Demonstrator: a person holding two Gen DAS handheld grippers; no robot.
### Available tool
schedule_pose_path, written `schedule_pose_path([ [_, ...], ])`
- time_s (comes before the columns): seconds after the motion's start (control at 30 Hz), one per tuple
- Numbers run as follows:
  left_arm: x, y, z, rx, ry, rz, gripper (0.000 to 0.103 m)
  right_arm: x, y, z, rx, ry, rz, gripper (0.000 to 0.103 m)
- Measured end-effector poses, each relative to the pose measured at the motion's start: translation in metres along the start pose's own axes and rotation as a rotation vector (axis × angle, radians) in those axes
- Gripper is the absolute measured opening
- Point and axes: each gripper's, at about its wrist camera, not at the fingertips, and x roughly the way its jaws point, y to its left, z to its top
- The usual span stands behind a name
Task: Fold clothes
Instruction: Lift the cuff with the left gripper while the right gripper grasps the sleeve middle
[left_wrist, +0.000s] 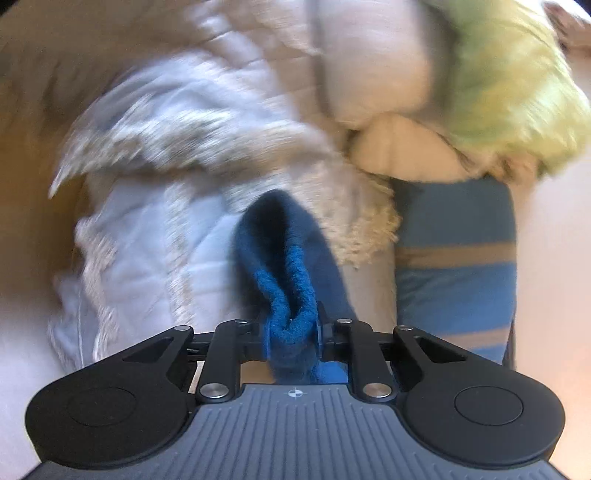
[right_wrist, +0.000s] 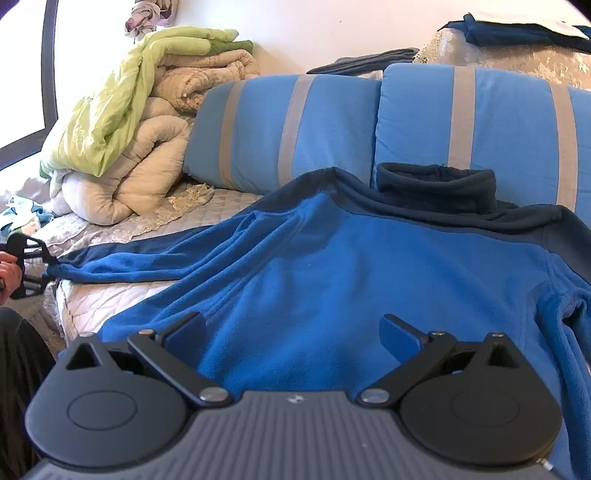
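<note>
The blue fleece pullover with a dark navy collar and shoulders (right_wrist: 332, 266) lies spread face-down on the quilted pale bedspread (right_wrist: 155, 291), its collar near the blue pillows with grey stripes (right_wrist: 332, 122). One sleeve stretches out toward the bed's edge, where the left gripper (left_wrist: 293, 332) has its jaws pinched narrow on the cuff; the fleece bunches thickly between the pads. The right gripper (right_wrist: 291, 332) hovers over the pullover's body with its jaws wide and nothing between them.

The main risk is the sleeve slipping out: the grip takes only a rolled lump of cuff, and fleece compresses, so a sharp pull across the body could free it mid-fold. With the body not pinned, dragging the sleeve may also tow the whole garment toward the edge and wrinkle it. The heaped beige and green comforter (right_wrist: 140, 122) sits close enough to snag a wide swing
</note>
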Motion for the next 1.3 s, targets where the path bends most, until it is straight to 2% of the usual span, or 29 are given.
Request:
schedule_pose_path([
  [0.1, -0.007, -0.031, 0.003, 0.136, -0.007, -0.016, 0.016, -0.001, -0.003, 0.0, 0.014, -0.003, 0.0, 0.103],
  [0.23, -0.011, -0.089, -0.004, 0.403, -0.017, -0.013, 0.016, -0.004, -0.007, 0.001, 0.038, -0.009, 0.005, 0.103],
  [0.33, -0.013, -0.132, -0.016, 0.558, -0.025, -0.026, 0.016, -0.005, -0.009, 0.001, 0.049, -0.007, 0.003, 0.103],
  [0.57, -0.01, -0.221, -0.03, 0.785, -0.055, -0.07, 0.015, -0.006, -0.013, -0.002, 0.078, 0.006, 0.022, 0.103],
  [0.77, -0.024, -0.271, -0.025, 0.853, -0.102, -0.103, 0.015, -0.004, -0.019, -0.005, 0.098, 0.03, 0.045, 0.103],
  [1.03, -0.036, -0.318, -0.017, 0.909, -0.164, -0.125, 0.015, -0.001, -0.019, -0.003, 0.116, 0.037, 0.055, 0.103],
  [1.2, -0.035, -0.332, -0.014, 0.927, -0.194, -0.123, 0.015, 0.0, -0.019, -0.003, 0.114, 0.052, 0.05, 0.103],
  [1.3, -0.031, -0.332, -0.004, 0.893, -0.199, -0.128, 0.014, 0.0, -0.021, -0.004, 0.107, 0.052, 0.044, 0.103],
])
